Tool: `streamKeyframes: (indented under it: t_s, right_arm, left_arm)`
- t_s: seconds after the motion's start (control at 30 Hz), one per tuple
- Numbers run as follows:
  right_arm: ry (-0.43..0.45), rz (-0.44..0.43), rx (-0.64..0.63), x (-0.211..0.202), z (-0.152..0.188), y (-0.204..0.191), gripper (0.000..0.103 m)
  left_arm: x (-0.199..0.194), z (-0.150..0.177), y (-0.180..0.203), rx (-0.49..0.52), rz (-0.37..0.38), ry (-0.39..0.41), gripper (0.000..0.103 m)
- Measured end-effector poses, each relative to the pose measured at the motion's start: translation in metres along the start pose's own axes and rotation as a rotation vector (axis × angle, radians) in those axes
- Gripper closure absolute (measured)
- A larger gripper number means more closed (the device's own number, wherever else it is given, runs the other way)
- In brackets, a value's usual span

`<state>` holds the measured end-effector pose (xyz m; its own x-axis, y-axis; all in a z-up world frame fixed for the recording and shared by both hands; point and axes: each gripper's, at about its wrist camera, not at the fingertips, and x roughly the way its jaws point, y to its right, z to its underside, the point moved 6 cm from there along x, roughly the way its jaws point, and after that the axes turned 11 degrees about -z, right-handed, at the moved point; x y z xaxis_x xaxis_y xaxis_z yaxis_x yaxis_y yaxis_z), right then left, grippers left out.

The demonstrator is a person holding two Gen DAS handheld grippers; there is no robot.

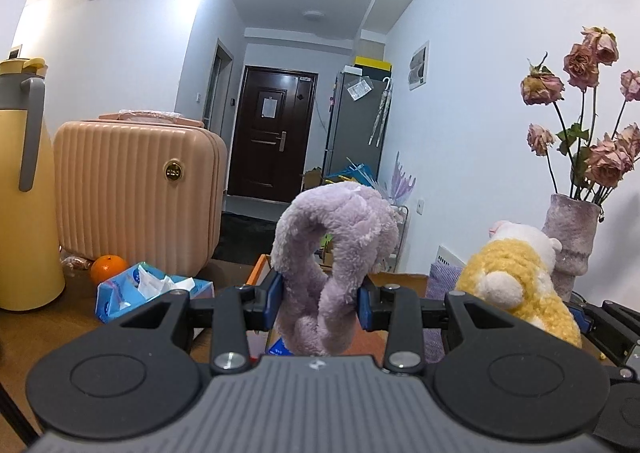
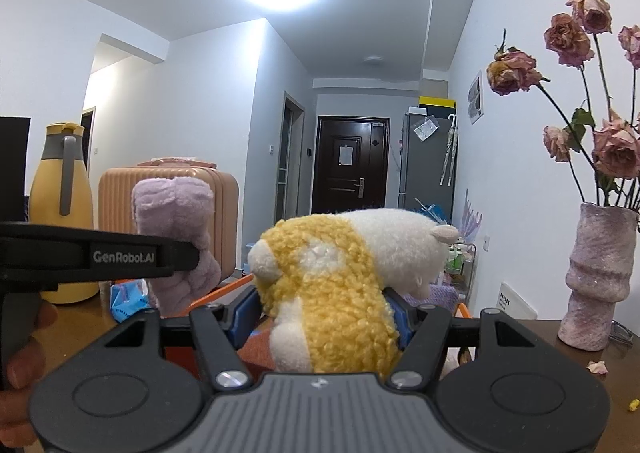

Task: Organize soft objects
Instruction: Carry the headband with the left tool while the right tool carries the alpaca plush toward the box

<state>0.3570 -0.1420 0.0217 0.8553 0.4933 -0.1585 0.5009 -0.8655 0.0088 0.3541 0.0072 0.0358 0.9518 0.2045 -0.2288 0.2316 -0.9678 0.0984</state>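
Upright, purple vase (image 2: 600, 277), dried roses (image 2: 576, 37) inside

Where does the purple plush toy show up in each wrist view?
Left wrist view: the purple plush toy sits at centre, clamped in the left gripper.
Right wrist view: it is left of centre, in front of the pink suitcase, partly behind the left gripper's black body.
Shared landmark: the dark door down the hallway.
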Motion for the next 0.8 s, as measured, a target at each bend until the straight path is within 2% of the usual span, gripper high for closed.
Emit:
streamKeyframes:
  t_s: [0.47, 0.8]
  right_arm:
    - [-0.031, -0.023, -0.038, 0.045, -0.005, 0.003, 0.039]
    - [-0.091, -0.042, -0.036, 0.074, -0.007, 0.01, 0.039]
  left_arm:
    - [0.034, -0.006, -0.001, 0.003, -0.017, 0.006, 0.066]
    - [0.064, -0.005, 0.002, 0.01, -0.025, -0.011, 0.066]
